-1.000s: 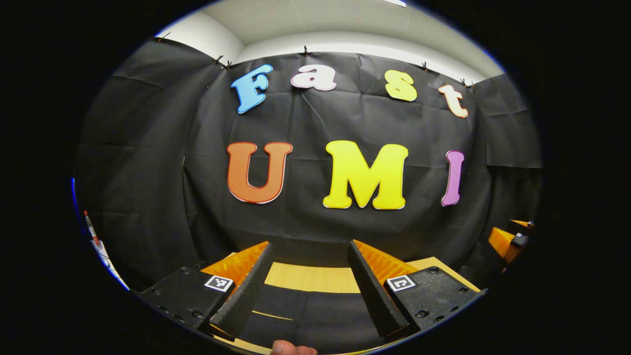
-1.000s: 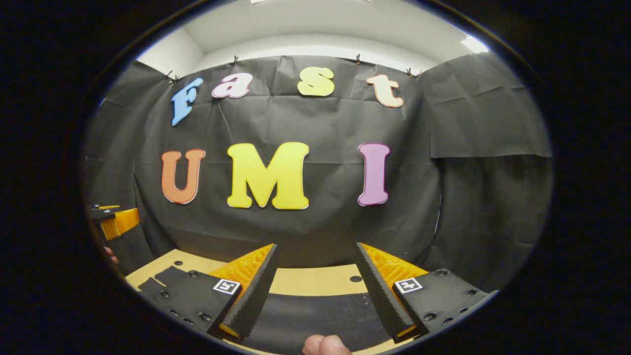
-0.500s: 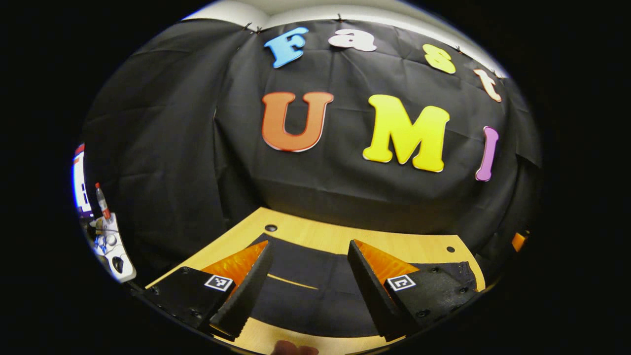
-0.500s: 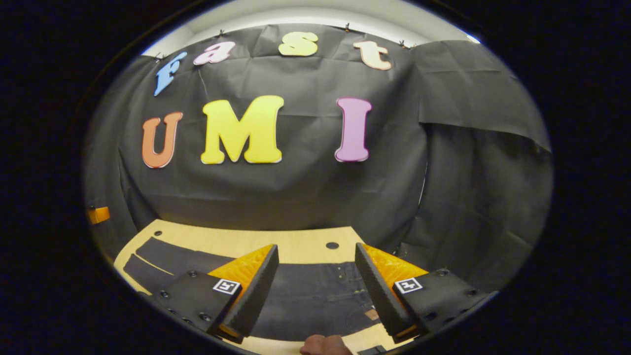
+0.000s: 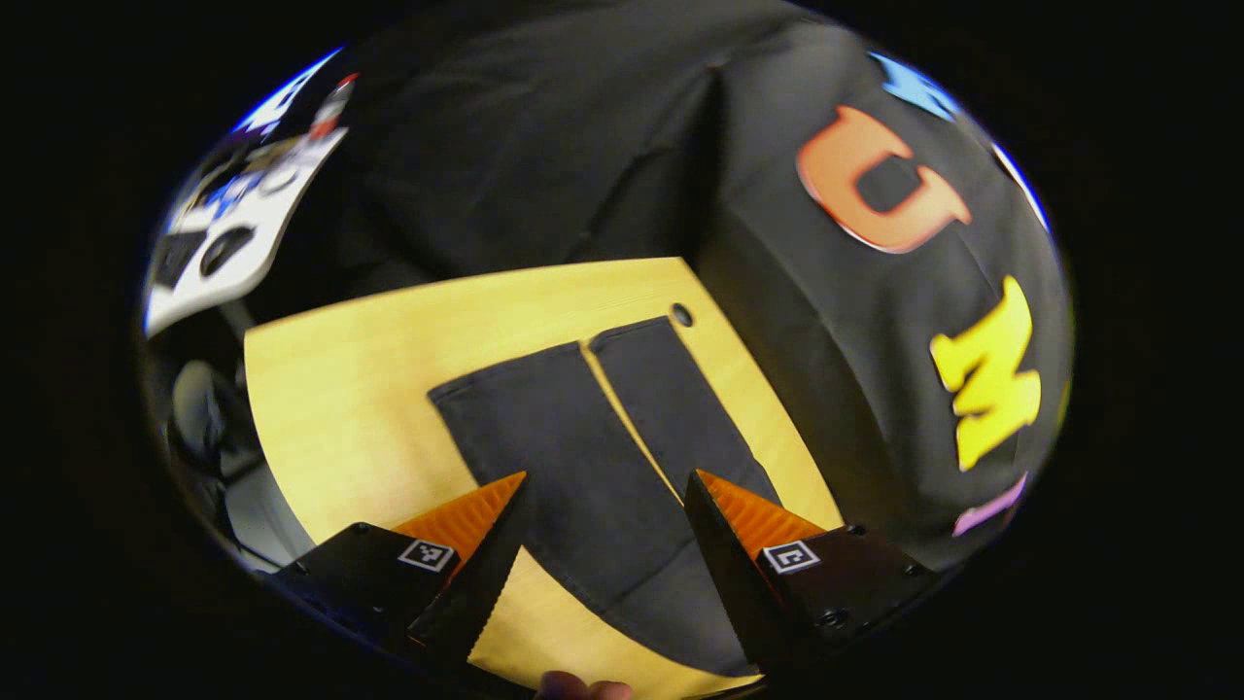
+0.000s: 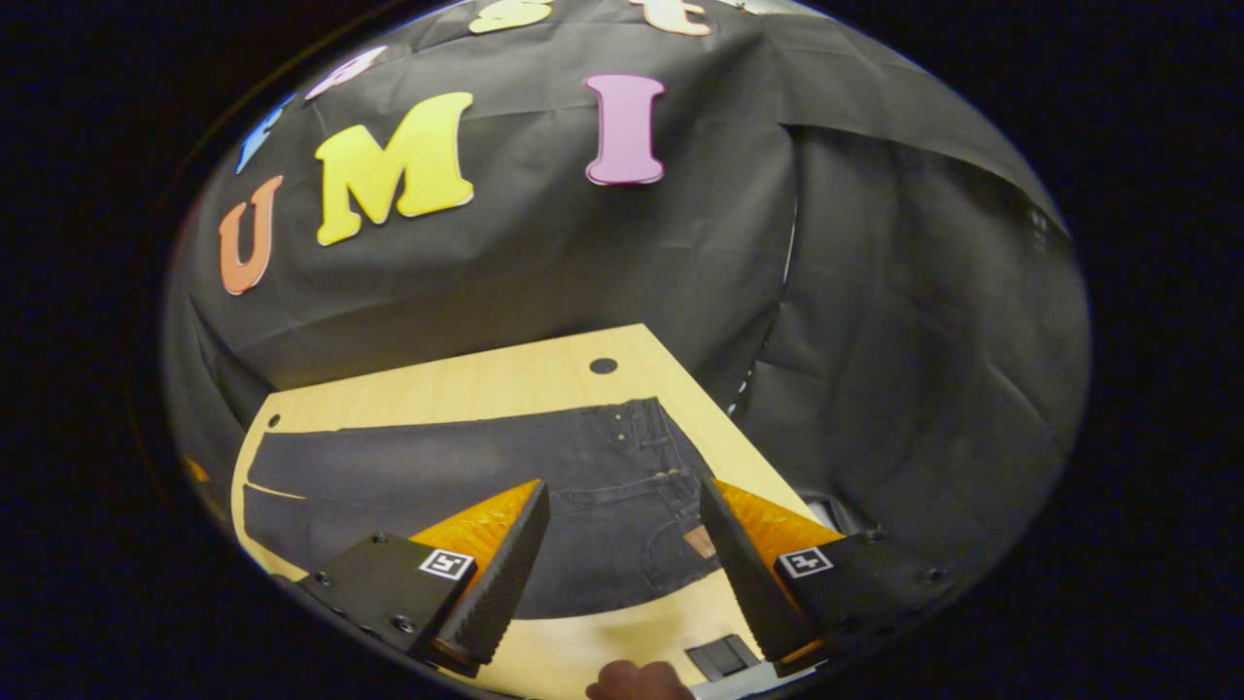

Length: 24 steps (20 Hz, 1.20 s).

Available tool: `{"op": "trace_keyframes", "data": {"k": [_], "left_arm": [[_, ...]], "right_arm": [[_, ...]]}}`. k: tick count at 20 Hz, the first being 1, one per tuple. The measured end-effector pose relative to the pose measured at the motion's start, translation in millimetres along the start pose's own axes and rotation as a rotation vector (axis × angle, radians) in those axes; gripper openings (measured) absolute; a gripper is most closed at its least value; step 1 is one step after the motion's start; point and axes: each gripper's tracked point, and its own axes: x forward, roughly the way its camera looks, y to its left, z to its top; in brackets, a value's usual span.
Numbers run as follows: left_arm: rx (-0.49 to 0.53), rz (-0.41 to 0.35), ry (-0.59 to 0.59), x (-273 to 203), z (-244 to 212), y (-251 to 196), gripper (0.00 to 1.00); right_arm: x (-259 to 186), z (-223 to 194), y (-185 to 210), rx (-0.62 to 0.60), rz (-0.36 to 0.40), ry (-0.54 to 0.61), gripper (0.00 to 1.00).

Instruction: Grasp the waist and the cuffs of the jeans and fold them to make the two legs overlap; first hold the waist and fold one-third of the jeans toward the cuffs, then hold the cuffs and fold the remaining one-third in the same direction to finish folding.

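Observation:
Dark jeans (image 5: pixel 583 457) lie flat and unfolded on a light wooden table (image 5: pixel 350 389). In the left gripper view the two legs run away from me, side by side, to the cuffs (image 5: pixel 544 365) at the far end. My left gripper (image 5: pixel 604 486) hangs open above the legs, touching nothing. In the right gripper view the jeans (image 6: pixel 457 467) stretch sideways, with the waist (image 6: pixel 671 457) and its buttons at the right. My right gripper (image 6: pixel 622 496) is open above the waist end, apart from the cloth.
Round holes (image 5: pixel 681 314) (image 6: pixel 603 366) sit in the table's far corners. A white stand with small items (image 5: pixel 243 224) is off the table's left end. A small dark object (image 6: pixel 724 658) lies at the table's near edge. A fingertip (image 6: pixel 637 678) shows at the bottom.
Both gripper views have tipped down from the booth wall to the table. The left one has also swung round to look along the legs. Both grippers stay open.

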Motion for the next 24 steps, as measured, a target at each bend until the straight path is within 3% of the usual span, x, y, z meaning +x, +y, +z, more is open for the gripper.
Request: {"op": "trace_keyframes", "data": {"k": [2,5,14,24], "left_arm": [[-0.127,0.034,0.067,7,-1,18,0.99],[-0.222,0.089,0.074,20,0,33,0.99],[-0.308,0.196,0.113,73,36,74,0.99],[-0.253,0.295,0.182,99,37,76,0.99]], "right_arm": [[8,-4,-4,0.042,-0.020,0.028,0.98],[15,-13,-14,0.106,-0.040,0.075,0.98],[42,-65,-36,0.546,-0.097,0.314,0.98],[54,-59,-35,0.498,-0.125,0.315,0.98]]}}
